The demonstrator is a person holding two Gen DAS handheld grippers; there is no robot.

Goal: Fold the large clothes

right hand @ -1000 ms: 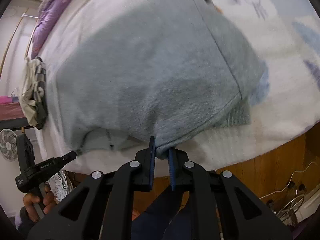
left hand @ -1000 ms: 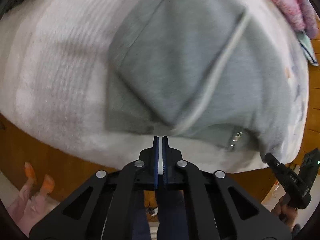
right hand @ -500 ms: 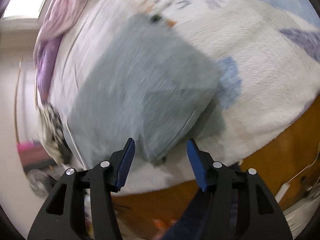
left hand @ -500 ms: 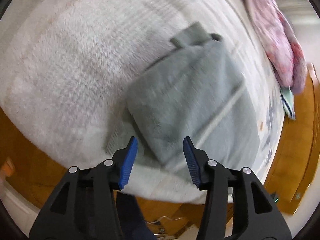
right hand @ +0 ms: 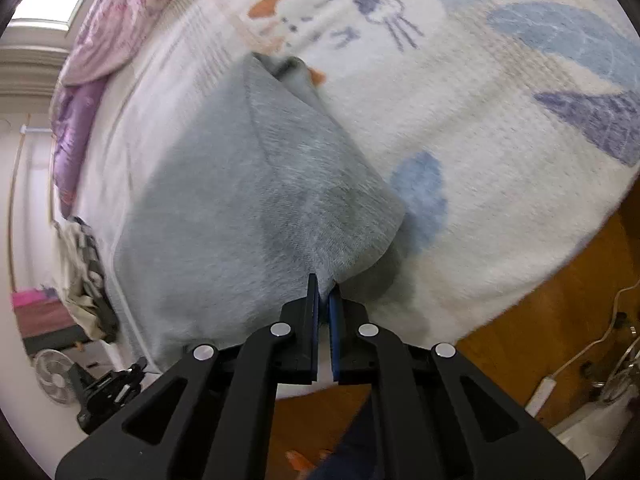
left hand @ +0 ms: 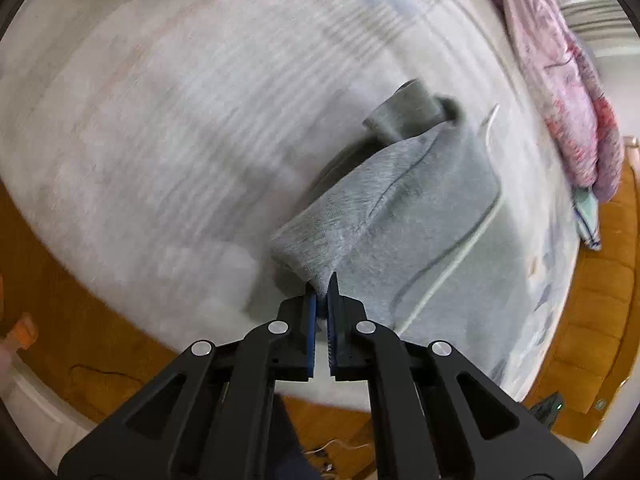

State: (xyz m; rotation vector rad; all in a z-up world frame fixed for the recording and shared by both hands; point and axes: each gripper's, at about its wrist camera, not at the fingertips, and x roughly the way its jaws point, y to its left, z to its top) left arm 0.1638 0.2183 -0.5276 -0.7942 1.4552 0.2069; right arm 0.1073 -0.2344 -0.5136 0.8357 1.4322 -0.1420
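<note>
Left gripper jaws pinched nearly closed on cloth; right gripper likewise.

Grey garment (partly folded), near corners lifted

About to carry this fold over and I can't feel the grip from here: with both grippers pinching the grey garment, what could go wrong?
1. The left gripper and right gripper each hold only a small tuck of the grey garment at the fingertips; it may slip out mid-lift.
2. The white drawstring lies loose on top and could end up trapped crooked in the fold.
3. The garment sits near the blanket's edge and could slide off.
</note>
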